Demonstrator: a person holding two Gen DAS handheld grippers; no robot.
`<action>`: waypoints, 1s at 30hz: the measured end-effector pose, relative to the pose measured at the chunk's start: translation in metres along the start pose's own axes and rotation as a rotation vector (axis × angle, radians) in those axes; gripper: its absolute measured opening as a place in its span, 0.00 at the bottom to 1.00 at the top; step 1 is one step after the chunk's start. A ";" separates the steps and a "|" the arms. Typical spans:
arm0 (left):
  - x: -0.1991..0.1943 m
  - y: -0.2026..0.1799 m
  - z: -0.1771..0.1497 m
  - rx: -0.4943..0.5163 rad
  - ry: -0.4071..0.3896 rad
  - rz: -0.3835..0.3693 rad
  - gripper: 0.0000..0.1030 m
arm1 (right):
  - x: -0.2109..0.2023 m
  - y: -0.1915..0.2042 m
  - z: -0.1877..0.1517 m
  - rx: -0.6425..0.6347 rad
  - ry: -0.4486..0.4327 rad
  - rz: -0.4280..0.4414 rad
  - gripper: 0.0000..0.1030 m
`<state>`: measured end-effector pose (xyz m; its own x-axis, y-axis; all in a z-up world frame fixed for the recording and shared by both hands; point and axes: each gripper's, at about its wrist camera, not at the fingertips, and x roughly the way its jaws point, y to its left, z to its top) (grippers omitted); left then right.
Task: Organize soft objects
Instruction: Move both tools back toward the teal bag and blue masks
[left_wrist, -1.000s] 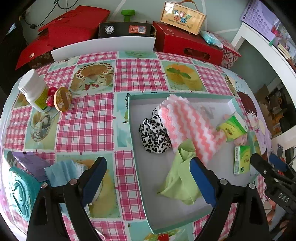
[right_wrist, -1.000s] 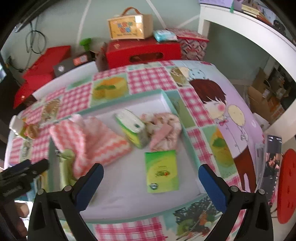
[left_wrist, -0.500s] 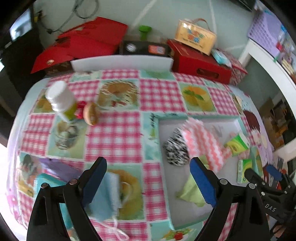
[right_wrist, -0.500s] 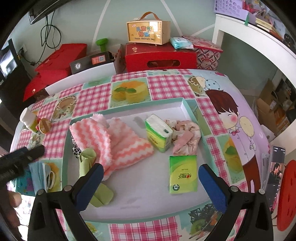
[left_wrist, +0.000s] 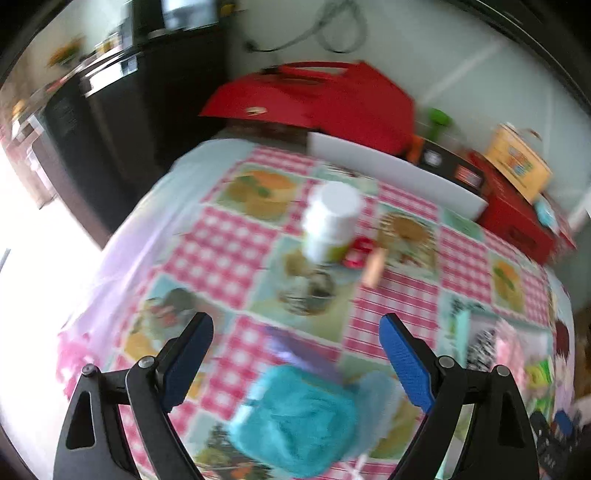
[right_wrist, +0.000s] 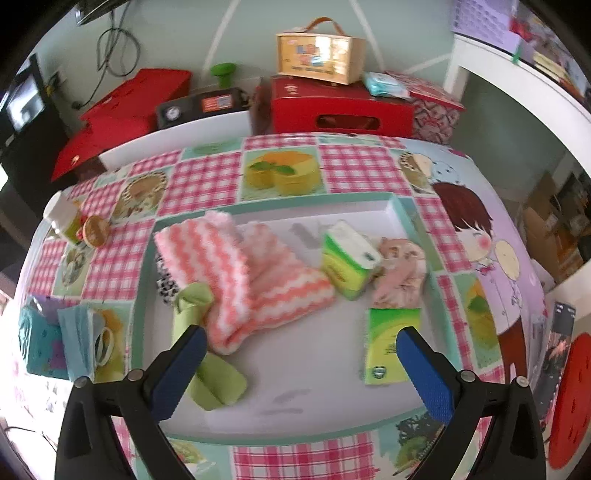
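A shallow teal-rimmed tray (right_wrist: 404, 218) on the checked tablecloth holds a pink-and-white striped cloth (right_wrist: 251, 273), a green cloth (right_wrist: 207, 347), a black-and-white spotted cloth (right_wrist: 164, 288), a pinkish scrunched cloth (right_wrist: 400, 273) and two green tissue packs (right_wrist: 347, 258) (right_wrist: 389, 343). My right gripper (right_wrist: 295, 354) hovers open over the tray's near side, empty. Left of the tray lie a teal fluffy cloth (left_wrist: 295, 417), a pale blue face mask (left_wrist: 376, 402) and a purple packet (left_wrist: 295, 352). My left gripper (left_wrist: 295, 341) stands open above these, empty. The left wrist view is blurred.
A white bottle (left_wrist: 330, 225) and a small round wooden piece (left_wrist: 373, 267) stand on the cloth beyond the left gripper. Red boxes (right_wrist: 340, 107), a yellow carry box (right_wrist: 319, 50) and a white board (right_wrist: 173, 142) line the far edge. A phone (right_wrist: 557, 339) lies at the right.
My left gripper has swung left, away from the tray, and rolled; it now looks over the teal cloth and the bottle. The right gripper drifted slightly over the tray. Both stayed open.
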<state>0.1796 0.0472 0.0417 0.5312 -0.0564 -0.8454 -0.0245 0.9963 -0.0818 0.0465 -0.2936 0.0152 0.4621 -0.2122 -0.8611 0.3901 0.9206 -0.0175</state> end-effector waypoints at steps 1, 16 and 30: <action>0.002 0.007 0.001 -0.017 0.002 0.010 0.89 | 0.000 0.004 0.000 -0.008 -0.001 0.003 1.00; 0.019 0.081 0.003 -0.201 0.041 0.049 0.89 | 0.003 0.107 -0.014 -0.269 -0.035 0.136 1.00; 0.061 0.068 -0.002 -0.177 0.172 -0.035 0.89 | 0.020 0.174 -0.023 -0.336 0.045 0.333 1.00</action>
<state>0.2089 0.1114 -0.0168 0.3828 -0.1154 -0.9166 -0.1651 0.9676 -0.1908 0.1056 -0.1297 -0.0168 0.4806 0.1204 -0.8686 -0.0559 0.9927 0.1067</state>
